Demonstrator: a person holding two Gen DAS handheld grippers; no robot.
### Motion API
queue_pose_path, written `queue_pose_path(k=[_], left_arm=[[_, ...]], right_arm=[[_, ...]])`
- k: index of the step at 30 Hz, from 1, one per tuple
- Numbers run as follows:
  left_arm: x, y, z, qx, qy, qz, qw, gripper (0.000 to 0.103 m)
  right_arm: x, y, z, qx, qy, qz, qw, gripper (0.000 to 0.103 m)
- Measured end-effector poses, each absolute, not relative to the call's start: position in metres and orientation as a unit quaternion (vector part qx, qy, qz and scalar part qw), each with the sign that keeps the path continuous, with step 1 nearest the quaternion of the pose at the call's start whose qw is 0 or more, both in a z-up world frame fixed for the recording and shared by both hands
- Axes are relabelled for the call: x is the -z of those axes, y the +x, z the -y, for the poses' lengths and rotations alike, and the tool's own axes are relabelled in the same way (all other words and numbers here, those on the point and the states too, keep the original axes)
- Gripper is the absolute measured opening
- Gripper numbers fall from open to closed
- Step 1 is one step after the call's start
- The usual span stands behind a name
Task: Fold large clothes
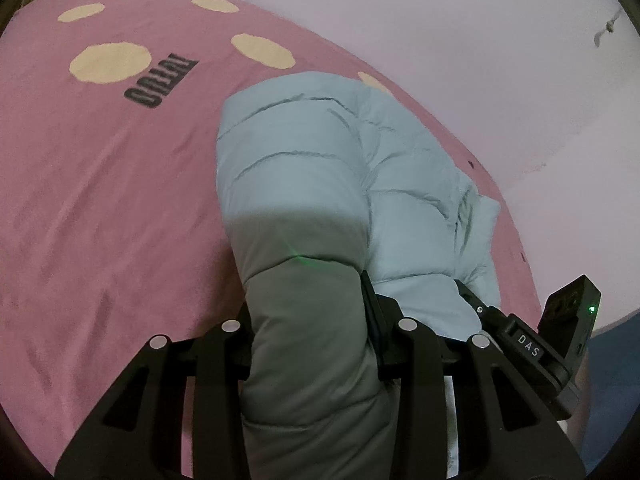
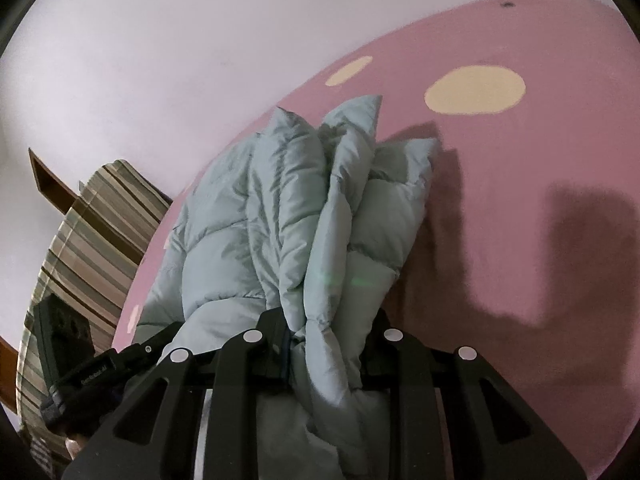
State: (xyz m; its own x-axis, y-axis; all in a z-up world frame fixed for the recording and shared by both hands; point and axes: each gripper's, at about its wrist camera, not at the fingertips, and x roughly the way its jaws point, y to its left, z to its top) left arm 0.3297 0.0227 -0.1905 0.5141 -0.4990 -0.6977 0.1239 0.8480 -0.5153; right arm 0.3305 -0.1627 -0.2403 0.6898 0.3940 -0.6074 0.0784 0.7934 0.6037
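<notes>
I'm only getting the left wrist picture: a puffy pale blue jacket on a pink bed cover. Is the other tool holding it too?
Observer: Yes. The right gripper has its fingers closed on a bunched edge of the jacket.
Operator: How does the jacket look from that side?
Observer: Gathered into several upright folds, with peaked corners at the far end.
Operator: Anything else around that I can't see well?
Observer: A striped cloth lies beyond the bed cover, with a brown wooden piece against the wall.
Operator: Any shadows?
Observer: Dark blocky shadows fall on the cover right of the jacket.
</notes>
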Motion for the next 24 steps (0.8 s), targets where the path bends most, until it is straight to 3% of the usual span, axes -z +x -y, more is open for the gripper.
queue_pose_path(k=[15,19,24], left_arm=[[0.203,0.349,-0.025,0.172,-0.186,-0.459,0.852,0.045],[0.197,0.343,-0.025,0.163,-0.178,-0.456,0.857,0.053],[0.192,0.337,-0.026,0.142,-0.164,-0.453,0.865,0.069]], right_arm=[[0.245,0.342,0.167,-0.084,0.319,-0.397,0.857,0.032],[0.243,0.335,0.170,-0.078,0.315,-0.400,0.857,0.043],[0.240,0.330,0.173,-0.064,0.313,-0.404,0.857,0.054]])
